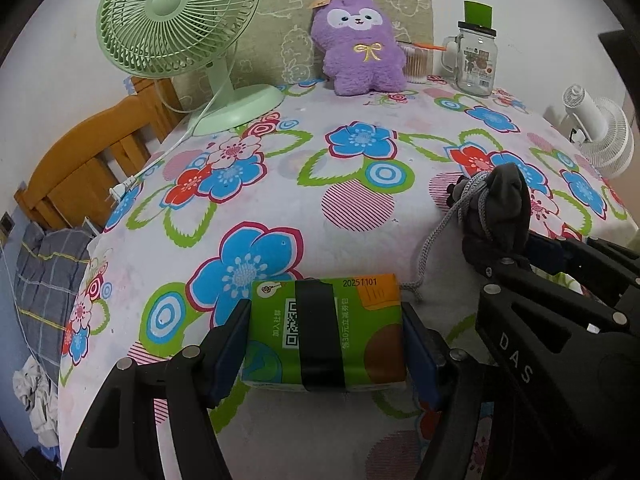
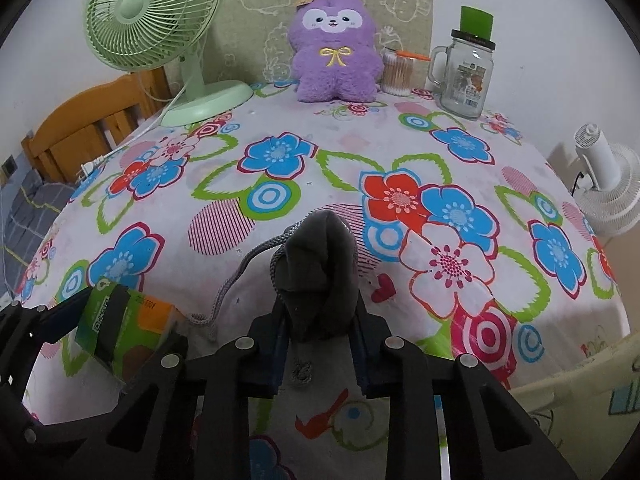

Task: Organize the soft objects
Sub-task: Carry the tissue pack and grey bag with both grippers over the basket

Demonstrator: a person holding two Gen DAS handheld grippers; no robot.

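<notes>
A green tissue pack (image 1: 324,332) with a black band sits between the pads of my left gripper (image 1: 326,346), which is shut on it near the table's front edge. The same pack (image 2: 124,320) shows at the lower left of the right wrist view. My right gripper (image 2: 320,344) is shut on a dark grey drawstring pouch (image 2: 320,276), whose grey cord (image 2: 236,280) trails to the left on the cloth. That pouch (image 1: 496,212) stands at the right of the left wrist view. A purple plush toy (image 1: 362,46) sits upright at the table's back.
A green desk fan (image 1: 180,16) stands at the back left with its cable across the floral tablecloth (image 1: 280,200). A glass jar mug (image 1: 476,60) and a cotton swab tub (image 2: 396,74) stand at the back right. A white fan (image 2: 608,184) is beyond the right edge.
</notes>
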